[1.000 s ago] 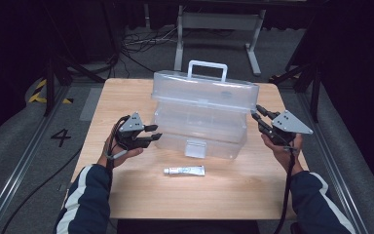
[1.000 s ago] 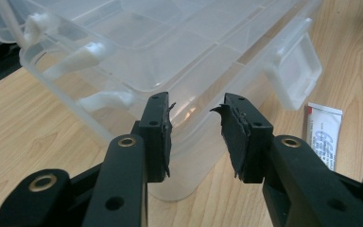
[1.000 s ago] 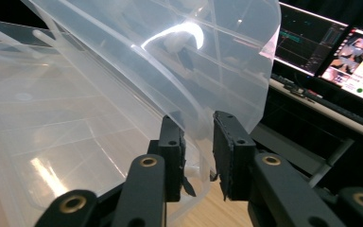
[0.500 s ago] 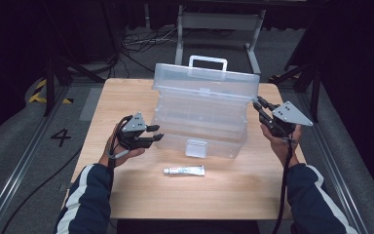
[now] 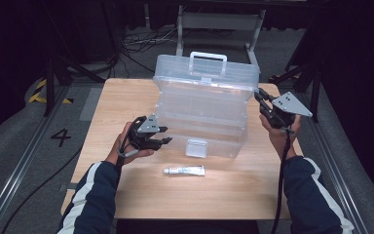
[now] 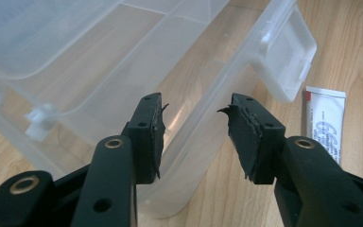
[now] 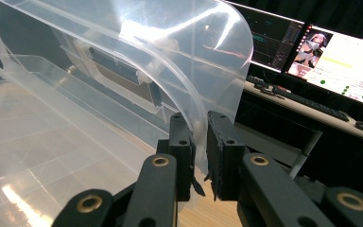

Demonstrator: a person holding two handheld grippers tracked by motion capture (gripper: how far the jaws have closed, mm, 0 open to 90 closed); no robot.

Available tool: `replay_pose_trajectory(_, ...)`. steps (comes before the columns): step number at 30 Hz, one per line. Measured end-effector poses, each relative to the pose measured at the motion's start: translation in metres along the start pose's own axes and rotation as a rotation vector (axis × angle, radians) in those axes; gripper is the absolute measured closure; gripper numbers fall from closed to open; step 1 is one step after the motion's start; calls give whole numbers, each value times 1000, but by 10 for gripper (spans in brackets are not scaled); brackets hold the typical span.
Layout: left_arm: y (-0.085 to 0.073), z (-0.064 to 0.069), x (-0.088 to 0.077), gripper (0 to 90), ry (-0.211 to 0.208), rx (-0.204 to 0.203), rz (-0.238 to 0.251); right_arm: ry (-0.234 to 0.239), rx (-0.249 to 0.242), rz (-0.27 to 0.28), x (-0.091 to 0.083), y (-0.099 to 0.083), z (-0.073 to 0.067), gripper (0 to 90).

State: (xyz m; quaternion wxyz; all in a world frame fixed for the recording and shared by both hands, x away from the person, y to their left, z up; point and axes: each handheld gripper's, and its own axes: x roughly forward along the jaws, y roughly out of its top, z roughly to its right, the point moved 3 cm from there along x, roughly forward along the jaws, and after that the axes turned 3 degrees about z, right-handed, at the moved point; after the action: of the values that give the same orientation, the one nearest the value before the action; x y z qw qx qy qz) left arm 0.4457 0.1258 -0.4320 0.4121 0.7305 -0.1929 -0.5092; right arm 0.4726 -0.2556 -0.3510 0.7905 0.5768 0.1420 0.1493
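A clear plastic toolbox (image 5: pixel 202 119) stands mid-table, and its lid (image 5: pixel 207 73), with a white handle (image 5: pixel 208 56), is tipped up at the back. My right gripper (image 5: pixel 259 95) is shut on the lid's right edge (image 7: pixel 196 113); its jaws have just been closing on that thin rim. My left gripper (image 5: pixel 165 135) is at the box's front left corner, open; its jaws have just been opening. The box's corner wall (image 6: pixel 203 123) lies between the jaws, untouched by the pads. A small white tube (image 5: pixel 184 170) lies on the table in front of the box.
The box's front latch (image 5: pixel 196 147) hangs down over the front wall. The wooden table (image 5: pixel 126 97) has bare room left and right of the box. Lit monitors (image 7: pixel 340 56) stand on a desk beyond the table, and a metal stand (image 5: pixel 214 22) at the back.
The lid has swung up and back with my right gripper, which rose a little. My left gripper moved right to the box's front corner and its jaws spread wider.
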Motion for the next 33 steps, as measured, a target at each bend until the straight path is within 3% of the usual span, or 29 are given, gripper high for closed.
replay_pose_trajectory(11,4,2,11,518,-6,17,-54,-12,13,-15,8,5,5,826)
replay_pose_trajectory(16,7,3,20,598,3,42,-106,-13,2,-34,12,9,8,831)
replay_pose_trajectory(19,8,3,22,636,5,48,-111,-14,0,-38,14,10,9,833)
replay_pose_trajectory(25,7,3,19,676,-36,58,-122,-6,-3,-45,17,13,10,838)
replay_pose_trajectory(33,2,8,10,694,-54,42,-111,17,-22,-50,19,18,5,840)
